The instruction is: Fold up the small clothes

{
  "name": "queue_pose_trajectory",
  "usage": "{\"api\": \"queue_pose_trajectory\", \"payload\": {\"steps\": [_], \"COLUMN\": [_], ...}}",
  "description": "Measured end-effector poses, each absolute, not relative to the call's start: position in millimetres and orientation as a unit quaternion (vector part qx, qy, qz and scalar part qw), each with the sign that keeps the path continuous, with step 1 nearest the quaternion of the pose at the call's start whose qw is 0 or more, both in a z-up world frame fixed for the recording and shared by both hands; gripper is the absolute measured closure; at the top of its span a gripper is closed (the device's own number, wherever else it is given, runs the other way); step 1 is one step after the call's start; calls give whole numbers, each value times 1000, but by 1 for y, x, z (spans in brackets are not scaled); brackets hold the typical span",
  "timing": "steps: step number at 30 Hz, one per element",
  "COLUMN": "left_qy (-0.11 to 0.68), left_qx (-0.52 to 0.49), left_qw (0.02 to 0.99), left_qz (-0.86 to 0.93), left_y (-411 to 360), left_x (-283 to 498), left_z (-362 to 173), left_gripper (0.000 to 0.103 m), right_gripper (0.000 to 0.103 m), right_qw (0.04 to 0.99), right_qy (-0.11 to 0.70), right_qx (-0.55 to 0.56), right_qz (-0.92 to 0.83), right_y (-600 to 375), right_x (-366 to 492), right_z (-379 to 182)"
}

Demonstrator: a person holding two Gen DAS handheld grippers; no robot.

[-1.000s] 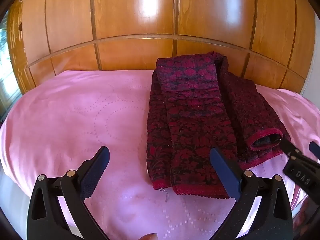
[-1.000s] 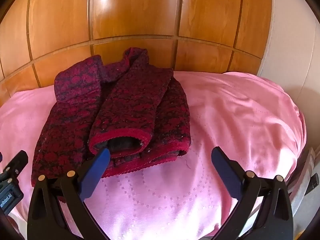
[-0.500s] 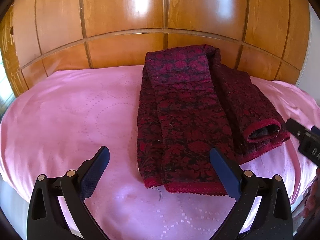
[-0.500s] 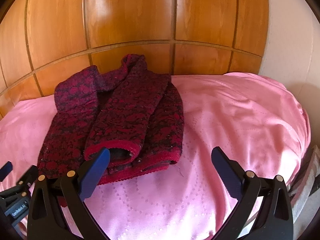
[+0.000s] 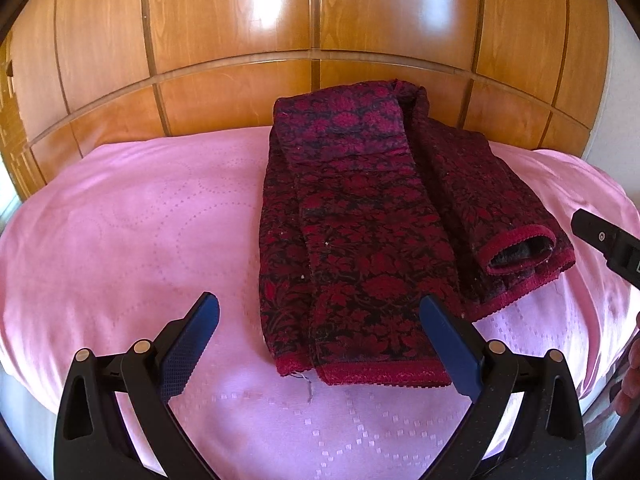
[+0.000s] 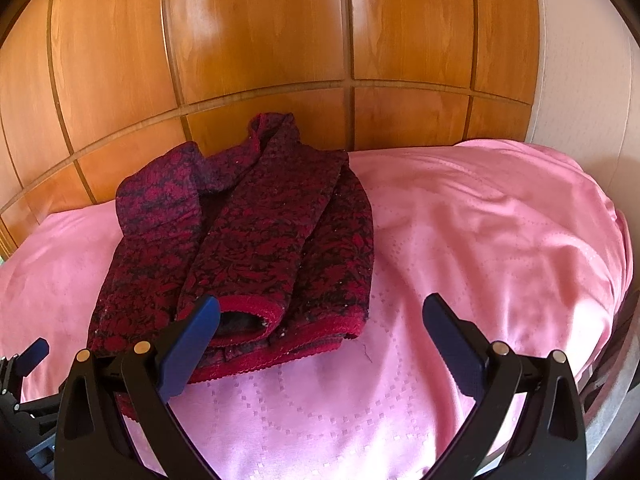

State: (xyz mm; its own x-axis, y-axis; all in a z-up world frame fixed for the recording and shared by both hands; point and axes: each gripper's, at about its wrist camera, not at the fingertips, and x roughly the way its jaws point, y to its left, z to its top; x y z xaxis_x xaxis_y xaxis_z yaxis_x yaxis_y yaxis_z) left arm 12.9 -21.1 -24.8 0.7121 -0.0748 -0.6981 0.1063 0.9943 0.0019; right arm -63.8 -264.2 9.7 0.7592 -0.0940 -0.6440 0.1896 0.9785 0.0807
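Observation:
A dark red and black patterned sweater (image 5: 372, 232) lies on the pink bedspread (image 5: 140, 240) with both sleeves folded lengthwise over its body; a sleeve cuff (image 5: 520, 248) opens at its lower right. My left gripper (image 5: 320, 340) hovers open just short of the sweater's red bottom hem, nothing between its fingers. In the right wrist view the same sweater (image 6: 248, 248) sits left of centre. My right gripper (image 6: 320, 340) is open and empty, its left finger (image 6: 192, 344) overlapping the cuff (image 6: 248, 320) in the image.
A wooden panelled headboard (image 5: 320, 40) rises right behind the bed. The bedspread (image 6: 500, 240) stretches wide to the right of the sweater and drops off at its right edge. A hand (image 5: 630, 376) shows at the left wrist view's right border.
Both grippers have drawn back and risen slightly from the sweater, which now sits farther off in both views. The sweater itself lies as before. Both grippers stay open.

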Motion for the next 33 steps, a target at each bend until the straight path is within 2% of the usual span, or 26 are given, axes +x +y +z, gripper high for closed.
{"api": "queue_pose_trajectory", "payload": {"steps": [19, 22, 23, 24, 26, 28, 30, 33], "left_qy": [387, 389, 392, 397, 402, 399, 403, 398], "left_qx": [54, 67, 69, 69, 76, 91, 100, 111], "left_qw": [917, 914, 912, 909, 904, 904, 901, 901], "left_qz": [-85, -93, -100, -105, -119, -122, -124, -132], "left_y": [-44, -50, -51, -53, -57, -60, -61, -63], "left_x": [12, 11, 11, 11, 9, 7, 8, 8], "left_z": [-32, -36, -37, -39, -43, -47, -52, -55], "left_gripper": [4, 11, 20, 23, 24, 29, 33, 34], "right_gripper": [2, 2, 2, 2, 2, 9, 21, 27], "right_qw": [934, 934, 934, 934, 933, 933, 924, 916], "right_qy": [342, 342, 342, 344, 346, 348, 366, 386], "right_qx": [80, 83, 86, 91, 94, 91, 104, 93], "right_qz": [-65, -60, -55, -43, -21, 10, 46, 58], "right_y": [-269, -271, -272, -272, -270, -264, -259, -250], "right_x": [-62, -61, -60, -59, -55, -50, -39, -18], "right_z": [12, 12, 13, 13, 14, 16, 11, -1]}}
